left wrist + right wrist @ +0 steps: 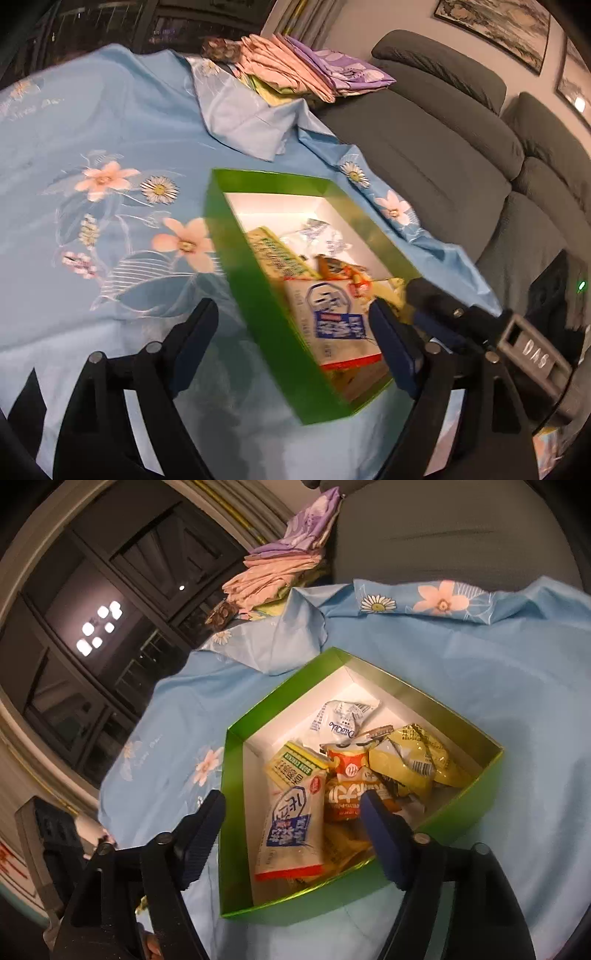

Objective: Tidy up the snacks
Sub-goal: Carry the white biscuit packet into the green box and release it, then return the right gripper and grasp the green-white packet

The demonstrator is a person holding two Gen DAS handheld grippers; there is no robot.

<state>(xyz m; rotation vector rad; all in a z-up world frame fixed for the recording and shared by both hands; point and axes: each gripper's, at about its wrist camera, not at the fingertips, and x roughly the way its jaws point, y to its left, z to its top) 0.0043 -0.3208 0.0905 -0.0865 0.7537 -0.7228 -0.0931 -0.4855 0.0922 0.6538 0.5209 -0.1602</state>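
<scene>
A green box with a white inside lies on the blue flowered cloth. Several snack packets lie in it: a white-and-blue packet, a yellow-green biscuit packet, an orange packet, a yellow bag and a white pouch. My left gripper hovers open over the box's near left wall, holding nothing. My right gripper stands open above the packets at the box's near end, empty too.
Folded pink and purple cloths are stacked at the far end of the table. A grey sofa runs along the right side. The grey body of the other tool shows at the box's right. A dark window is behind.
</scene>
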